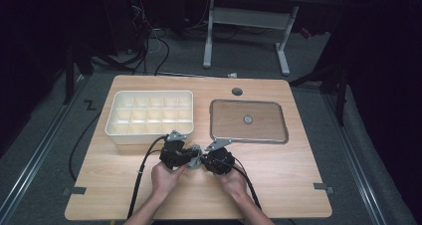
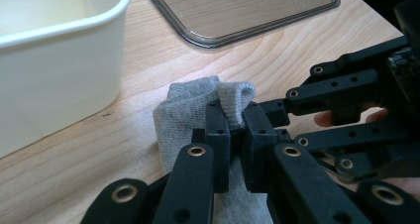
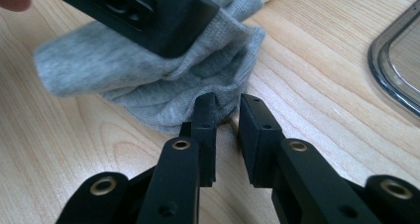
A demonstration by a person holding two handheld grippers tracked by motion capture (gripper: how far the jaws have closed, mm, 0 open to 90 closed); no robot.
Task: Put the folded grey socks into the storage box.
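A grey sock (image 2: 188, 110) lies bunched on the wooden table near its front middle, between my two grippers (image 1: 195, 154). My left gripper (image 2: 236, 117) is shut on a raised fold of the sock, which sticks up between its pads. From the right, my right gripper (image 3: 228, 105) comes in low over the table. Its jaws stand a narrow gap apart at the sock's (image 3: 148, 80) near edge, with bare wood showing between them. In the high view the left gripper (image 1: 186, 158) and the right gripper (image 1: 203, 160) point at each other, each held in a hand.
A cream box (image 1: 144, 137) divided into several compartments stands just behind the left gripper. To its right lies a clear rounded tray (image 1: 249, 102) with a small round piece (image 1: 247, 119) at its middle. A cable hole (image 1: 237, 91) sits near the table's far edge.
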